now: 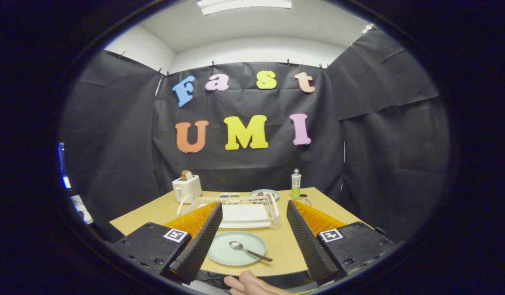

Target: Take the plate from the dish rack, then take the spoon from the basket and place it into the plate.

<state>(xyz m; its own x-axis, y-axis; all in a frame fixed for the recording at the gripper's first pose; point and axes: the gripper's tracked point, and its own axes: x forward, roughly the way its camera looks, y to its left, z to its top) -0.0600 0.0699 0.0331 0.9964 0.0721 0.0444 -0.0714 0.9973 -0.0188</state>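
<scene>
A pale green plate [236, 248] lies flat on the wooden table [293, 246], between my two fingers and near the table's front edge. A metal spoon [247, 250] with a dark handle rests in the plate, bowl toward the left. Beyond the plate stands the white wire dish rack [236, 211] with its basket part [229, 197] at the back. My gripper [252, 237] hovers above the front of the table, open wide, with nothing between its fingers [201, 241].
A white toaster [187, 187] stands at the back left. A second pale plate [264, 193] lies behind the rack. A clear bottle of green liquid [296, 184] stands at the back right, a small glass [303, 200] beside it. A hand [252, 284] shows at the table's front edge.
</scene>
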